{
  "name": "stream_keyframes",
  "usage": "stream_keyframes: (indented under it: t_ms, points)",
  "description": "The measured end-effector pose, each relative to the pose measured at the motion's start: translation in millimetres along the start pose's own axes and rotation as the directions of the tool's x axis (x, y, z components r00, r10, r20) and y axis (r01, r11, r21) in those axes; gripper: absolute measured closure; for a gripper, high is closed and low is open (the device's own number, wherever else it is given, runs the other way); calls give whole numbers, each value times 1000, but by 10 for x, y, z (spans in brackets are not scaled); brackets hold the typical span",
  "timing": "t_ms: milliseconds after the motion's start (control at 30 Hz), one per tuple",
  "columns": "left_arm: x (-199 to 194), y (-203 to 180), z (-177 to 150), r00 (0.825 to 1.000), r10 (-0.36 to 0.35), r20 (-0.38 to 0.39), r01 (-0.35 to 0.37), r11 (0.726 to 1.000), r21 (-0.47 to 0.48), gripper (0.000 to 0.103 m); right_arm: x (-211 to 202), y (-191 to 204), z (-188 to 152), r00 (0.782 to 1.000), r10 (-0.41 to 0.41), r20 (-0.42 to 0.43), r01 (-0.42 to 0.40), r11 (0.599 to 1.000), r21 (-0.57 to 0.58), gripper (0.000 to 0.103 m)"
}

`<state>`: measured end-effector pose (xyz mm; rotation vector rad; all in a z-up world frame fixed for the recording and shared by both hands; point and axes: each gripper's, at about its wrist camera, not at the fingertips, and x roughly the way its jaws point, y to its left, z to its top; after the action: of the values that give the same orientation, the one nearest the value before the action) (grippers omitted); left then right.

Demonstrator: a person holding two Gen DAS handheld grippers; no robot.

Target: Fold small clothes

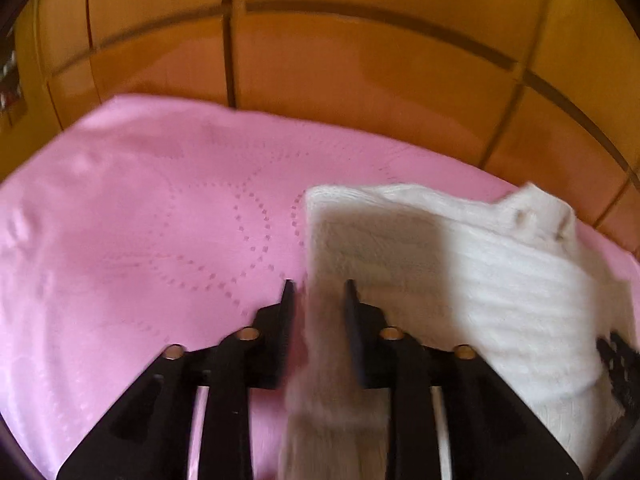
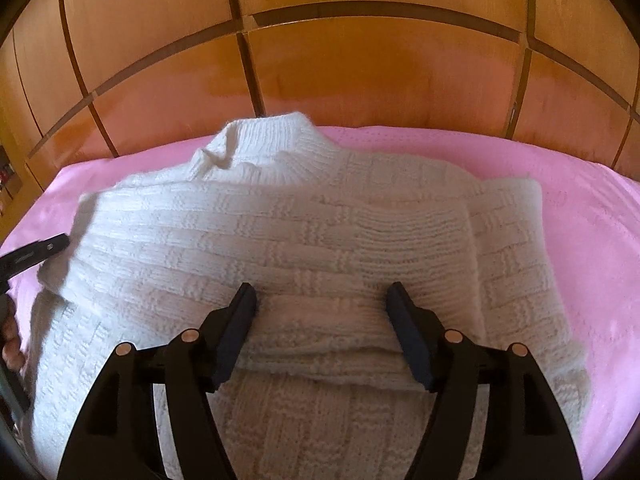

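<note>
White sweater (image 2: pixel 280 232) lies collar toward headboard (image 2: pixel 360 68), apparently lengthwise

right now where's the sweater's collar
In the right wrist view the collar of the white knit sweater lies at the far end, left of centre, on the pink bedspread near the wooden panelling.

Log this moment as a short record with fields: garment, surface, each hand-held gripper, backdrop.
garment: white knit sweater, partly folded, one sleeve laid across the body, collar at the far side
surface: pink bedspread under the sweater
left hand-held gripper: partly open, a blurred sweater edge between its fingers; grip not clear
right hand-held gripper: open, fingers straddling a folded band of knit, not pinching it
backdrop: wooden panelled wall beyond the bed
</note>
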<state>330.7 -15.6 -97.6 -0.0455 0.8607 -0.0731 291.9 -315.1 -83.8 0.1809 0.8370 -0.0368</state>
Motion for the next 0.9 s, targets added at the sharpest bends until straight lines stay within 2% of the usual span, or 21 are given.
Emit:
stream_keyframes:
  t_ms: [33, 67, 233, 333, 533, 700, 733, 767, 800, 900]
  points:
    - [-119, -28, -56, 1000, 5, 22, -6, 1000, 13, 59, -17, -4, -1, 1000, 0, 1, 0, 1000, 1, 35]
    - [-241, -45, -117, 999, -13, 42, 12, 1000, 21, 58, -26, -2, 3, 1000, 0, 3, 0, 1000, 2, 35]
    - [-622, -181, -315, 994, -36, 108, 30, 998, 58, 58, -252, -22, 9, 1000, 18, 22, -19, 999, 33, 25]
    - [-756, -293, -381, 990, -50, 129, 40, 996, 83, 58, -420, -150, 39, 998, 30, 61, -36, 994, 101, 23]
    - [-827, -444, -449, 989, -58, 137, 43, 993, 109, 58, -321, -511, 176, 1000, 4, 31, -11, 971, 241, 25]
    - [-798, -447, -473, 989, -63, 131, 50, 993, 104, 57, -108, -555, 166, 999, 10, -45, 1, 969, 245, 47]
    - [-786, -451, -475, 990, -67, 126, 54, 993, 104, 47, -88, -532, 158, 999, 3, -49, 9, 974, 225, 58]
    - [-787, -454, -481, 990, -68, 128, 55, 993, 103, 42, -79, -520, 158, 999, -3, -54, 14, 977, 211, 81]
    - [-788, -455, -487, 989, -68, 134, 55, 993, 101, 42, -90, -517, 170, 999, -1, -50, 12, 979, 203, 93]
    - [-744, -476, -494, 990, -65, 128, 51, 992, 112, 42, -208, -484, 215, 1000, -19, -8, 20, 985, 171, 93]
